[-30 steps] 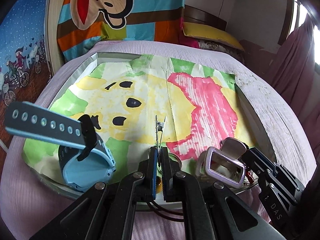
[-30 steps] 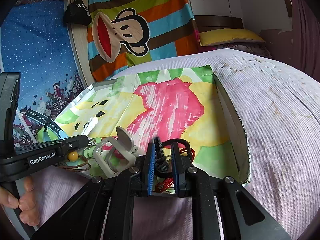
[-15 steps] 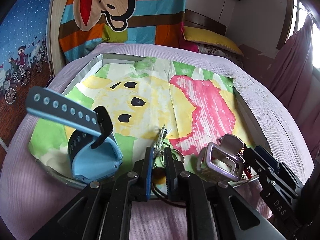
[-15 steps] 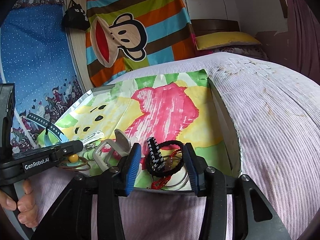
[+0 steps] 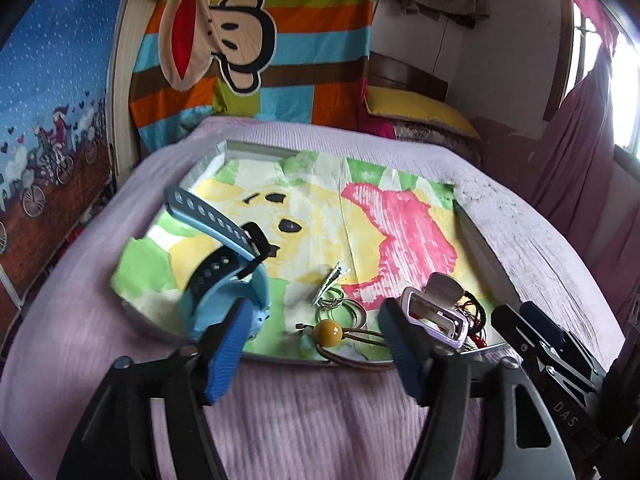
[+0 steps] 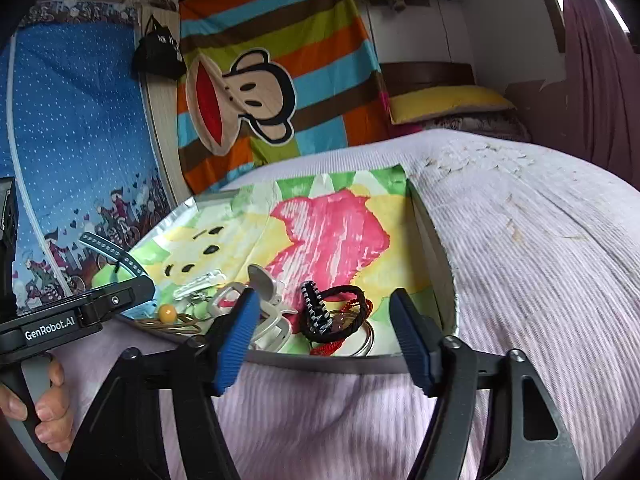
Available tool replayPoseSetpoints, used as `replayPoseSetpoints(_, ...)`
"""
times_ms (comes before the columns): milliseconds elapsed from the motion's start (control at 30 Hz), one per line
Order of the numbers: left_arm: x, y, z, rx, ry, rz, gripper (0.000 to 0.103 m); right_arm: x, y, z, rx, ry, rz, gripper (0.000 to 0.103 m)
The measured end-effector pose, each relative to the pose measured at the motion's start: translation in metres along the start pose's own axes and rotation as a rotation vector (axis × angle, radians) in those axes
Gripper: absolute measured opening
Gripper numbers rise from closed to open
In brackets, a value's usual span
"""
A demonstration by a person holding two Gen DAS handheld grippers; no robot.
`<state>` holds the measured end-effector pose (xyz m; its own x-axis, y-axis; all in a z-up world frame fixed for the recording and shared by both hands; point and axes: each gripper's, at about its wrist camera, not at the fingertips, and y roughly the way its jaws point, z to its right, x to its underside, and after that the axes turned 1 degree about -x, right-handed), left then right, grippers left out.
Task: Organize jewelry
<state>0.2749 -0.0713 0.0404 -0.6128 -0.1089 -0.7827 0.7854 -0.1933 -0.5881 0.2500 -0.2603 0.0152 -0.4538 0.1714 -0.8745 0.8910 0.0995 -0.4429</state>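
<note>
Room: a bedroom with a striped monkey-print cloth hanging behind, a blue printed panel to one side and a yellow pillow further back.
Surface: a bed under a lilac ribbed cover; on it lies a shallow grey tray lined with a yellow, pink and green painted sheet.
Jewelry: all of it lies at the near edge of the tray.
Left side of tray: a blue watch stands on its case, one strap sticking up and back.
Middle: a silver hair clip lies tilted, with metal rings just beside it and an amber bead on a brown cord nearest the rim.
Right of middle: a pale lilac claw clip rests on its side.
Right corner: a black braided bracelet sits on top of a red cord and thin silver bangles.
Left claw: spread wide and empty, blue pads either side of the bead, above the tray's near rim.
Right claw: also spread wide with nothing in it, framing the bracelet pile.
Person: a hand grips the left tool's handle at the edge of the right wrist view.
</note>
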Motion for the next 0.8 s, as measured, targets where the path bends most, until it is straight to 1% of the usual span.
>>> replayPoseSetpoints(67, 0.002, -0.009, -0.001, -0.007, 0.004, 0.028, 0.075, 0.001, -0.009, 0.0, -0.003, 0.004, 0.024, 0.07)
replayPoseSetpoints(133, 0.005, -0.02, -0.002, -0.013, 0.011, 0.061, 0.082, 0.003, -0.018, 0.0, -0.007, 0.005, 0.044, 0.078)
replayPoseSetpoints(167, 0.007, -0.027, -0.002, -0.018, 0.017, 0.084, 0.086, 0.003, -0.023, -0.001, -0.01, 0.001, 0.053, 0.079)
replayPoseSetpoints(267, 0.013, -0.043, -0.003, -0.037, 0.04, 0.134, 0.094, 0.004, -0.037, -0.006, -0.014, -0.016, 0.079, 0.085)
replayPoseSetpoints(433, 0.023, -0.066, -0.004, -0.07, 0.065, 0.192, 0.099, 0.008, -0.057, -0.013, -0.017, -0.024, 0.109, 0.093)
replayPoseSetpoints(700, 0.043, -0.1, -0.011, -0.11, 0.092, 0.265, 0.101, 0.016, -0.09, -0.022, -0.036, -0.043, 0.159, 0.098)
replayPoseSetpoints(800, 0.052, -0.112, -0.014, -0.12, 0.097, 0.284, 0.101, 0.019, -0.102, -0.025, -0.044, -0.053, 0.165, 0.099)
